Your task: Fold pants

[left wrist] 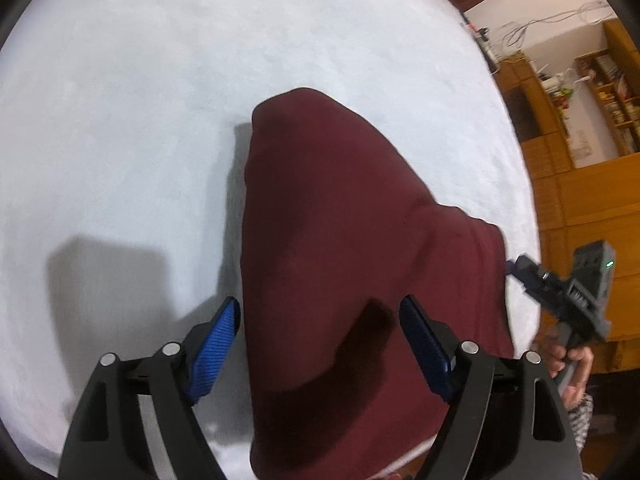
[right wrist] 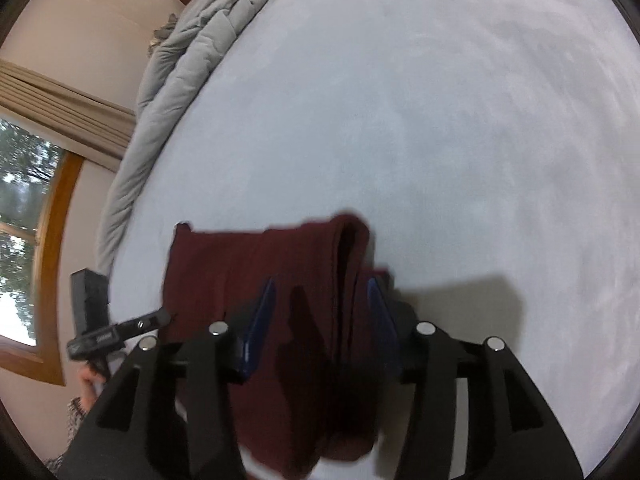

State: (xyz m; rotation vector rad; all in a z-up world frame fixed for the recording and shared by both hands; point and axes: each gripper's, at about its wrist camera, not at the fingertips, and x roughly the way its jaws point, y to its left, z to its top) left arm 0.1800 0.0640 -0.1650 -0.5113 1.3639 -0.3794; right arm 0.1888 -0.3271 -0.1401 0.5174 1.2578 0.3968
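The dark red pants (left wrist: 328,240) lie folded into a compact bundle on the white bed sheet (left wrist: 140,120). My left gripper (left wrist: 320,344) is open above the near part of the bundle, one blue pad on each side, holding nothing. In the right wrist view the pants (right wrist: 280,272) show stacked layers with a rolled fold at their right edge. My right gripper (right wrist: 320,320) is open over them, the blue fingers (right wrist: 260,320) spread apart. The right gripper also shows in the left wrist view (left wrist: 568,292) at the pants' right edge.
A crumpled grey quilt (right wrist: 188,72) lies along the far left edge of the bed. A window with a wooden frame (right wrist: 52,208) is at the left. Wooden shelves and cabinets (left wrist: 592,128) stand beyond the bed's right side. The left gripper's body (right wrist: 100,320) shows at the left.
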